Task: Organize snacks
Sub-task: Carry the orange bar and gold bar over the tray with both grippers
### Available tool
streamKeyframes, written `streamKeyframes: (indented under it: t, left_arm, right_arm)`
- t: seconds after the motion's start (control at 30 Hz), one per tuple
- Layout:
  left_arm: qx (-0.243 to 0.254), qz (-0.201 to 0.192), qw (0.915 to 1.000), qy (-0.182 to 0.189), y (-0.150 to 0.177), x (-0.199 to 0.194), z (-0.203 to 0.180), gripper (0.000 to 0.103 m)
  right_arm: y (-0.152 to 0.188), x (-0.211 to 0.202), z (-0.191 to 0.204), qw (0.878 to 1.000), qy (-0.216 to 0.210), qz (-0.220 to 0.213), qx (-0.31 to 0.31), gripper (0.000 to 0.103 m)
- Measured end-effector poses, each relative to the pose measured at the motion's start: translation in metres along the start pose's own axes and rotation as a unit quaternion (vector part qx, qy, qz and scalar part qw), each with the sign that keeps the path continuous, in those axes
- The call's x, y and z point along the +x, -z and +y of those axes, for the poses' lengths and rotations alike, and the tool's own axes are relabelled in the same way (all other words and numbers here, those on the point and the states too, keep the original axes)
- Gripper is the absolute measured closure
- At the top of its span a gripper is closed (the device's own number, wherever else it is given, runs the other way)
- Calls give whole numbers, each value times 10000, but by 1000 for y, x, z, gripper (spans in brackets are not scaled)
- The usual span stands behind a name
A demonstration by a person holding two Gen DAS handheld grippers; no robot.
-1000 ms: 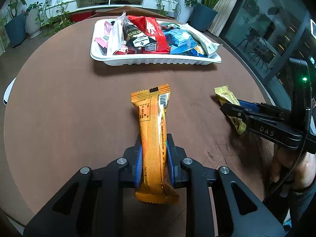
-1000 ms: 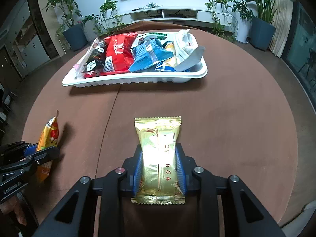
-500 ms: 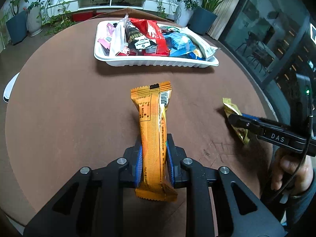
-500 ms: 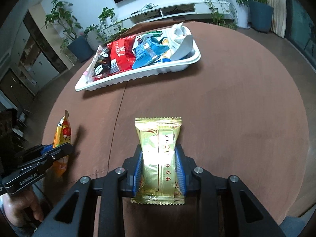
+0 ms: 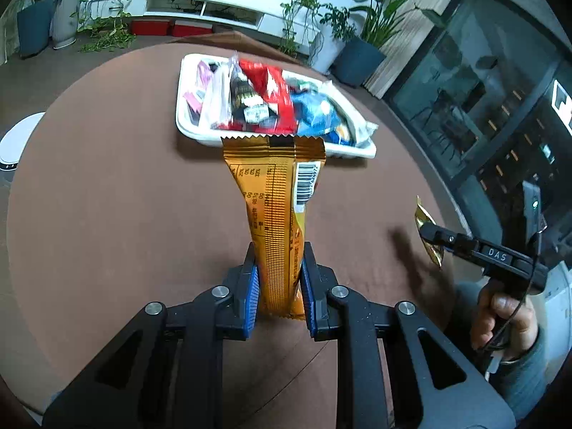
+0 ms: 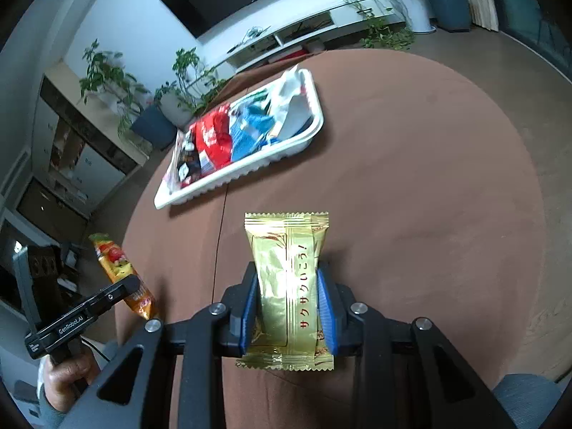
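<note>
My left gripper [image 5: 278, 282] is shut on a long orange snack bar [image 5: 277, 207], which stands lifted above the round brown table [image 5: 107, 214]. My right gripper [image 6: 287, 307] is shut on a gold foil snack packet [image 6: 287, 271], also held off the table. Each view shows the other gripper from the side: the right gripper [image 5: 434, 236] with the gold snack packet [image 5: 427, 228] at the right edge, the left gripper [image 6: 130, 286] with the orange snack bar [image 6: 118, 268] at the lower left. A white tray [image 5: 271, 142] filled with several snack packets lies at the table's far side, and the same white tray [image 6: 250, 169] appears in the right wrist view.
A person's hand [image 5: 500, 311] grips the right tool's handle, and a hand [image 6: 62, 371] holds the left one. A white round object [image 5: 16, 143] sits beyond the table's left edge. Potted plants, a low white shelf and glass doors ring the room.
Both grippers have risen with their packets. The left view has tilted so the orange bar now overlaps the tray's front edge. The right gripper has rolled, leaving the tray slanted in its view.
</note>
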State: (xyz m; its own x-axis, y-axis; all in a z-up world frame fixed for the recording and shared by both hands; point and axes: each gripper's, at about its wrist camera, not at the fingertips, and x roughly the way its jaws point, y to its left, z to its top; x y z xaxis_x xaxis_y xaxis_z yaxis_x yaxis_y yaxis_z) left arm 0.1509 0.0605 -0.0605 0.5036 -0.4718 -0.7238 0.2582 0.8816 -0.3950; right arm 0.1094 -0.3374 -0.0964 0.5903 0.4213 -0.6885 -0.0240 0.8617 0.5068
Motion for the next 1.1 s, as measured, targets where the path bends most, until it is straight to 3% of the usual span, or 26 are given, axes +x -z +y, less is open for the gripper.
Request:
streamKeyframes:
  t: [0.37,0.57,0.8,1.1]
  left_arm:
    - [12,-334,9994,0,-56,-26,9,84]
    - [153,-151,9997,-93,-102,-26,16,84]
    - [513,266,9979,-303,-152,2,16,84]
    - [730,798,9937,-280,-196,60,8,84]
  right_arm:
    - [-59,-43,-17,9981,25,-612,119,70]
    - [-112,-47,3,9957,75,-887,-239,70]
    - [-166,1,55,9946,-122,-713,-747,70]
    - [-192,91,98,9952,-280,-89,-930,70]
